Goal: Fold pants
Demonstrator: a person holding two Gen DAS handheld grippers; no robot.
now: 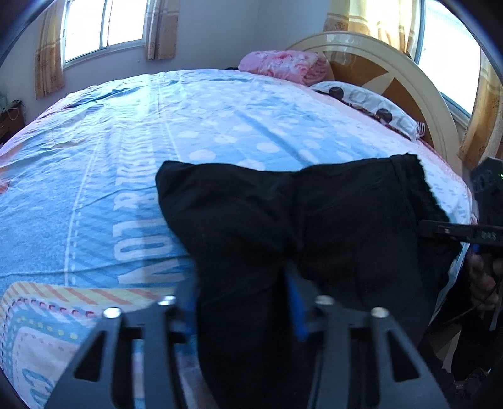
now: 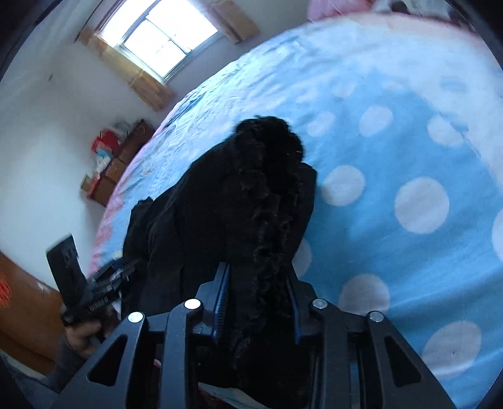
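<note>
Black pants (image 1: pixel 314 226) lie bunched at the near edge of the bed (image 1: pixel 94 188), toward the headboard end, partly folded over, one end hanging off the edge toward me. Fuzzy waistband (image 2: pixel 267 195) sits on the headboard side, standing up in the right wrist view.

My left gripper (image 1: pixel 245 302) has a thick fold of the black cloth between its blue pads (image 1: pixel 297 302); jaws narrow, pressed on the fabric. My right gripper (image 2: pixel 257 302) has the fleecy waistband between its pads, jaws narrow and clamped on it. In the left view my right gripper comes in from the right edge, its tip on the waistband side of the pants. In the right view my left gripper shows at lower left, held in my left hand (image 2: pixel 83 333), at the other end of the cloth.

Under the pants, a light blue sheet (image 2: pixel 408 141) with white dots and lettering covers the bed. Pink blanket (image 1: pixel 283 66) and a pillow (image 1: pixel 367 107) rest by the headboard (image 1: pixel 418 94) at the far right corner. Curtained window (image 1: pixel 103 28) on the far wall. Boxes (image 2: pixel 116 163) are stacked by the wall past the bed's far side.
</note>
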